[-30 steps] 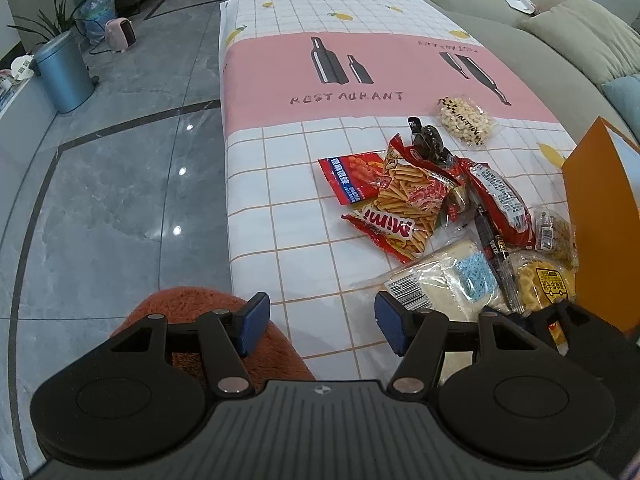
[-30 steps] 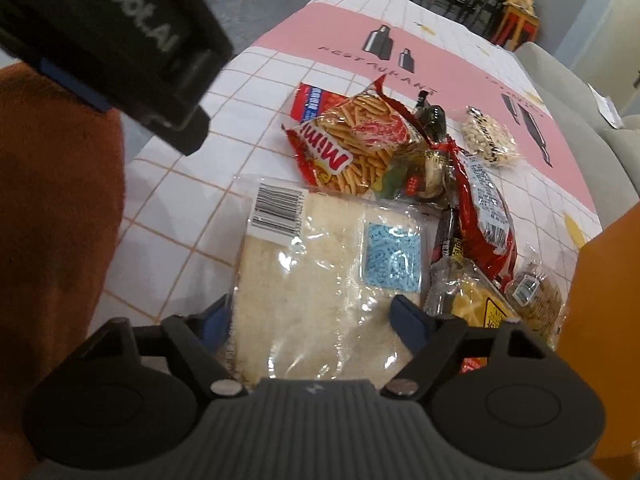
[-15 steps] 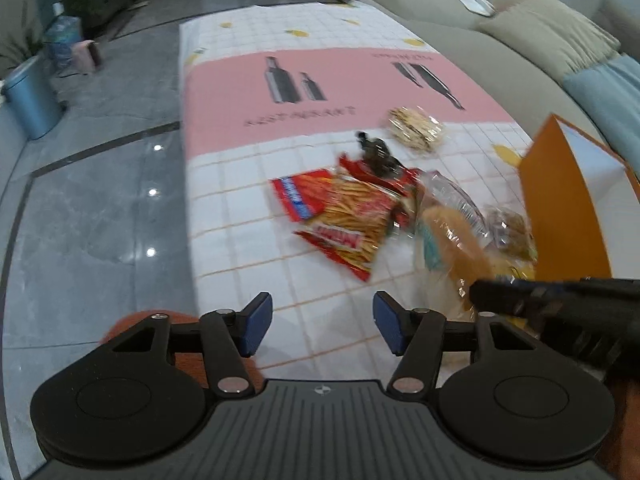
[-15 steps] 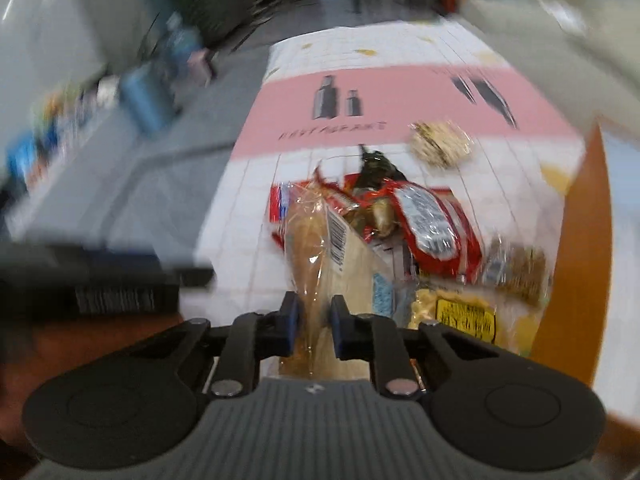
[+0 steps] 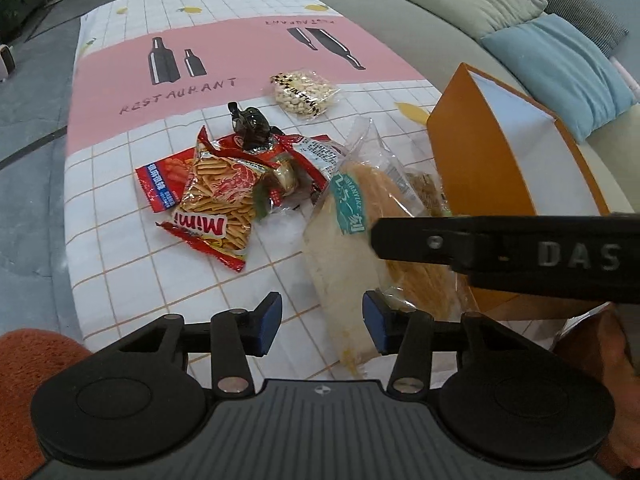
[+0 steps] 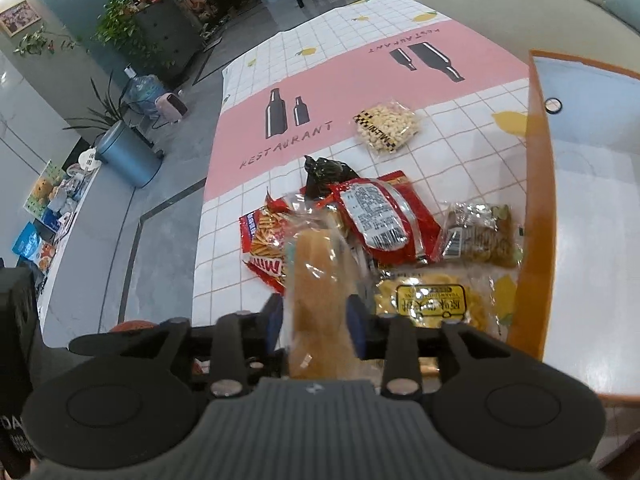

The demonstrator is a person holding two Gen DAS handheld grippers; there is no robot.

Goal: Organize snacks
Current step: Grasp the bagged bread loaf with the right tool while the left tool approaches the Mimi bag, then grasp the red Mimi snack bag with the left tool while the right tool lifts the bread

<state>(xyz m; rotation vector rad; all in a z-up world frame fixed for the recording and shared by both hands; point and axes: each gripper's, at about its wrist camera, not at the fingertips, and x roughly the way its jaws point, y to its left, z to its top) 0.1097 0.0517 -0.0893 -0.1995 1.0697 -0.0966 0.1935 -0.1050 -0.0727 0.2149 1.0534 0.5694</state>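
The right gripper (image 6: pixel 314 320) has the bagged bread (image 6: pixel 320 280) standing on its edge between its 2 blue pads, and its jaws are opening a little, yet the pads look to be touching the bag on both sides, so the bread seems held up above the snack pile. The left gripper (image 5: pixel 322 322) is closing with nothing between its pads; the lower end of the bread (image 5: pixel 352 248) hangs just beside its right pad. The step in hand looks like carrying the bread to the orange box (image 6: pixel 536 208), which stands open just to the right of the pile. Next, the bread probably needs to go up and over the box's near wall and then down inside, with the grip kept firm so the slippery bag does not slide out. The left gripper should stay out of the way, or it could help by steadying the bag. There is open room on the far half of the tablecloth (image 5: pixel 120 216), where only the bag of nuts (image 5: pixel 304 94) lies. The Mimi chips bag (image 5: pixel 218 208), the red snack packet (image 6: pixel 380 216), the yellow snack bag (image 6: pixel 432 300) and the seed packet (image 6: pixel 480 232) lie close under the bread, so a low swing could knock them. The table edge on the left drops to the floor.
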